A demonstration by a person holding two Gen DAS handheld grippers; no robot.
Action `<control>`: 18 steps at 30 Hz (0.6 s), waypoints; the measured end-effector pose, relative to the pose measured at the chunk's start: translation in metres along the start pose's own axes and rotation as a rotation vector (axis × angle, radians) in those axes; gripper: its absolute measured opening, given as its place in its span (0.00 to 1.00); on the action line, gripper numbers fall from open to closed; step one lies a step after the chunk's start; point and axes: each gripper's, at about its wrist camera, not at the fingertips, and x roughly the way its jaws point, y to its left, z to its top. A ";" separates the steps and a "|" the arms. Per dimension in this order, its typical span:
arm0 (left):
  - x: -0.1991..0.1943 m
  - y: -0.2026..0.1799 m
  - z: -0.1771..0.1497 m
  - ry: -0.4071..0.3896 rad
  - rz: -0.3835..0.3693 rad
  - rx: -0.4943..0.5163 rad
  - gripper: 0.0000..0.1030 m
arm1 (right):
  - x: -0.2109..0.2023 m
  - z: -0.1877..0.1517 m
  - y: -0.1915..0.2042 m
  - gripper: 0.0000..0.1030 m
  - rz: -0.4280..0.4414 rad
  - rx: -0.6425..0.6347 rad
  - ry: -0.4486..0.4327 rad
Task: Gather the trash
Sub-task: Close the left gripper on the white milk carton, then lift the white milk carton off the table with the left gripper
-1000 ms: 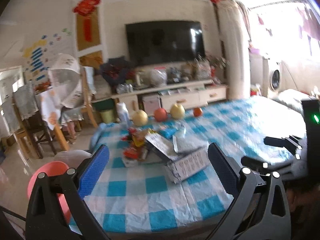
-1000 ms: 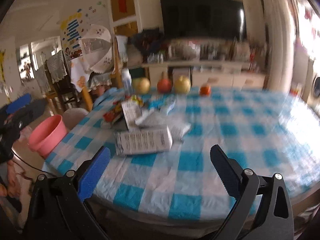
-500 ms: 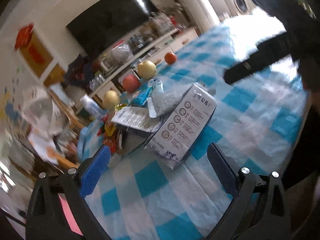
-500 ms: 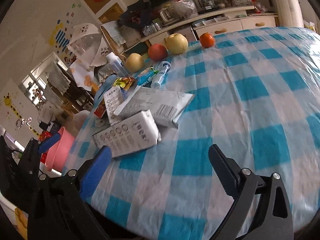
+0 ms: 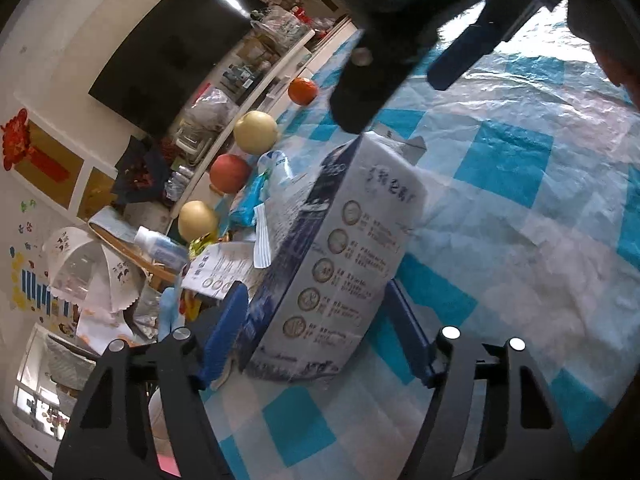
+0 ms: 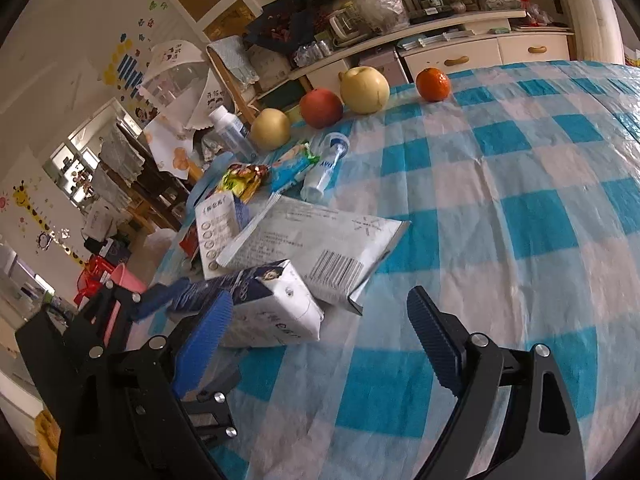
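A white and dark blue milk carton point(image 5: 340, 248) lies on the blue checked tablecloth point(image 5: 520, 216). My left gripper point(image 5: 316, 328) has its blue pads on both sides of the carton's near end and looks closed on it. In the right wrist view the same carton point(image 6: 272, 304) lies at lower left with the left gripper point(image 6: 160, 304) at its far end. My right gripper point(image 6: 320, 332) is open and empty, its left pad beside the carton. Behind lie a flat grey pouch point(image 6: 316, 248), a second carton point(image 6: 216, 228), snack wrappers point(image 6: 292, 168) and a small bottle point(image 6: 324, 168).
Two pears point(image 6: 364, 90), an apple point(image 6: 321, 109) and an orange point(image 6: 433, 85) stand in a row at the table's far edge. A pink bin point(image 6: 120, 284) sits on the floor off the left edge. A TV cabinet point(image 6: 480, 48) stands behind.
Both grippers dropped and moved in on the trash pile. The left gripper came up around the milk carton and narrowed on it; the right gripper arrived beside its other end.
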 end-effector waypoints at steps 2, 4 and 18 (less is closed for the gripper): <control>0.002 -0.002 0.003 -0.003 0.001 -0.008 0.63 | 0.001 0.005 0.000 0.86 0.000 -0.003 -0.010; 0.003 -0.001 0.005 -0.007 -0.001 -0.026 0.60 | 0.002 0.010 0.000 0.86 -0.007 -0.014 -0.022; -0.006 0.050 -0.007 -0.045 -0.129 -0.434 0.19 | 0.027 0.034 -0.007 0.86 -0.095 -0.014 -0.017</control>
